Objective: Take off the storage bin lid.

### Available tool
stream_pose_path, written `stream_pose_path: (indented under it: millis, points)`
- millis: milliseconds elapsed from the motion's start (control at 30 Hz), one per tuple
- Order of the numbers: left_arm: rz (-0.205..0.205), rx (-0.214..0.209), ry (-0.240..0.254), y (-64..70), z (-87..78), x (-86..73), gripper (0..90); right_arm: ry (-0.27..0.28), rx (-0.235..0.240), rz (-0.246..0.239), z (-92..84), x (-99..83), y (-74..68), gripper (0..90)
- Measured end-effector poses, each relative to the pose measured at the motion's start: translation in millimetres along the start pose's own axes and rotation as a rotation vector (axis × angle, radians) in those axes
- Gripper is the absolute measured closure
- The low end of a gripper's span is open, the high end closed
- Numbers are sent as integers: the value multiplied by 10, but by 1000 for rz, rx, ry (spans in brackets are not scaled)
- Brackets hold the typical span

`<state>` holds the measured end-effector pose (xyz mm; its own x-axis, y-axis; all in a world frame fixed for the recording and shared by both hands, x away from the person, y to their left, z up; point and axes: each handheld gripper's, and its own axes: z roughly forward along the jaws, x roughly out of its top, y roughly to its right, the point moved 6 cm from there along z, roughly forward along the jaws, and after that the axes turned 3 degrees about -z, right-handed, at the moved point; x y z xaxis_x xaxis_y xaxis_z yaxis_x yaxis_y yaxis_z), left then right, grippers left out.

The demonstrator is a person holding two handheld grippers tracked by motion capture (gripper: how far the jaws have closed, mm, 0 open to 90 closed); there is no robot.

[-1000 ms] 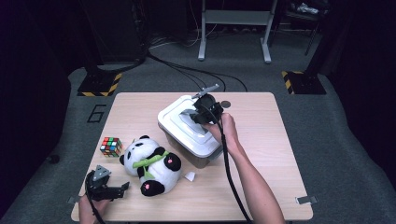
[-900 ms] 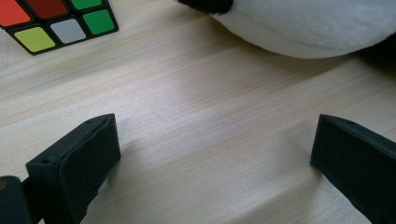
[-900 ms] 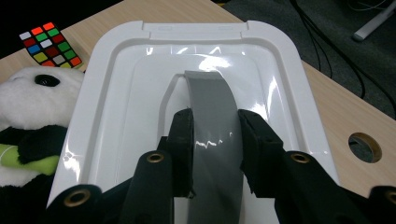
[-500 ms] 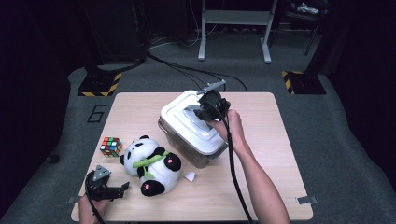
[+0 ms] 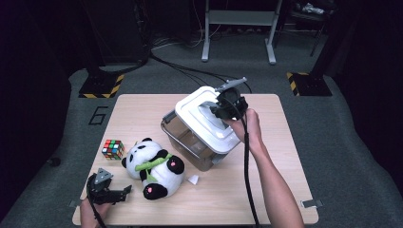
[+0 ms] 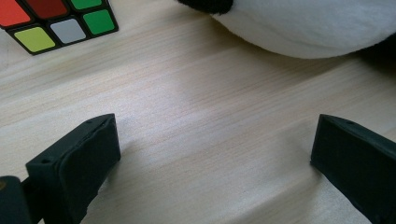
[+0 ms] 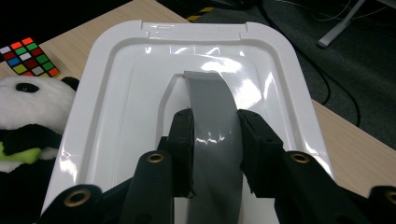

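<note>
Lid handle (image 7: 212,116) clamped btwn right tongs (image 7: 214,122).

The high view looks forward and down on the whole table (image 5: 285,199). The left gripper view skims the wood close up — cube (image 6: 56,21) at eleven o'clock. The right gripper view faces the lid (image 7: 140,70) closely; both gripper views share the panda (image 7: 28,116).

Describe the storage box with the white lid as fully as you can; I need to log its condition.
The storage box is a clear, greyish plastic tub with a glossy white lid that has rounded corners, a stepped recess and a grey arched handle. The right gripper is shut on that handle. The box is tilted, its right side raised off the wooden table, the lower edge apparently resting near the plush panda. It looks empty.
</note>
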<state>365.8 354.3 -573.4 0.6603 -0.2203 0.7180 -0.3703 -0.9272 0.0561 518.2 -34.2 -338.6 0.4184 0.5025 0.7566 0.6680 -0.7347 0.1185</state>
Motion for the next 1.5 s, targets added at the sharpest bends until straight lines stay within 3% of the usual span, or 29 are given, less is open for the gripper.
stream_pose_path:
  millis: [400, 1033, 1500]
  points:
    - [9, 2, -1, -7, -1, 2, 10, 11, -32, 38, -120, -113, 210, 671]
    - [9, 3, -1, -8, -1, 2, 10, 16, -99, 145, -289, -384, 602, 671]
    - [9, 3, -1, -7, -1, 2, 10, -21, -142, 219, -229, -645, 879, 671]
